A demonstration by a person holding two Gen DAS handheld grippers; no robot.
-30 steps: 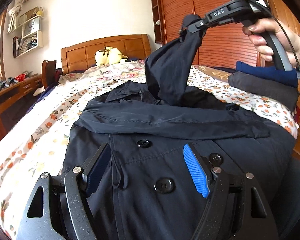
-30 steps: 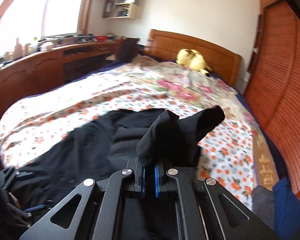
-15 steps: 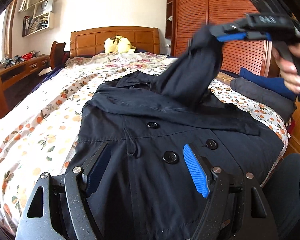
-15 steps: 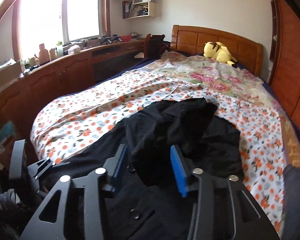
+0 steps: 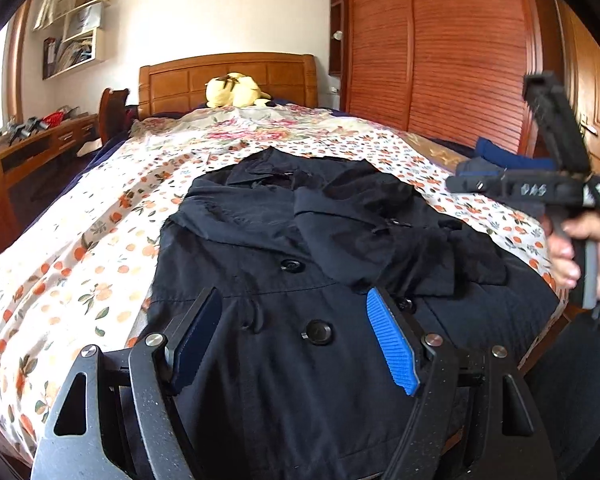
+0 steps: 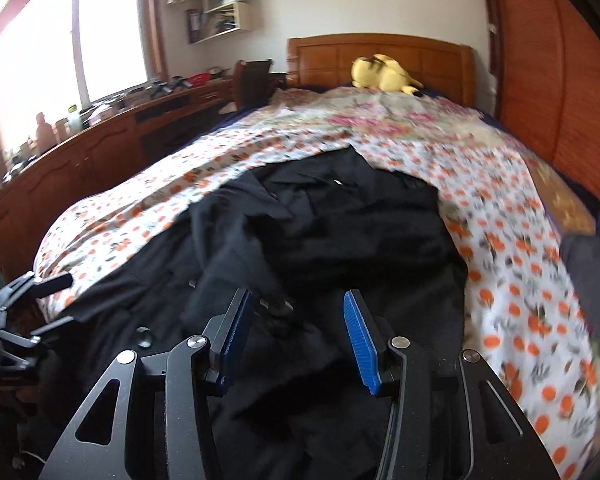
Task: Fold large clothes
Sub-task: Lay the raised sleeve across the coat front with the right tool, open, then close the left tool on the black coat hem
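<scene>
A dark navy buttoned coat (image 5: 300, 264) lies spread on the floral bedspread (image 5: 80, 248), both sleeves folded across its chest. My left gripper (image 5: 292, 336) hovers open over the coat's lower front with nothing between its blue pads. In the right wrist view the coat (image 6: 340, 232) fills the middle, and my right gripper (image 6: 296, 336) stands open above it, holding nothing. From the left wrist view the right gripper (image 5: 456, 182) appears at the right edge, held by a hand (image 5: 568, 252), off the coat's right side.
A yellow plush toy (image 5: 236, 90) rests by the wooden headboard (image 5: 228, 76). Folded grey and blue clothes (image 6: 592, 256) sit on the bed's right side. A wooden wardrobe (image 5: 440, 48) stands right of the bed, a long desk (image 6: 100, 148) with clutter left of it.
My right gripper opened and let go of the raised sleeve, which dropped across the coat's chest. The right hand then moved down and to the right. My left gripper stayed put.
</scene>
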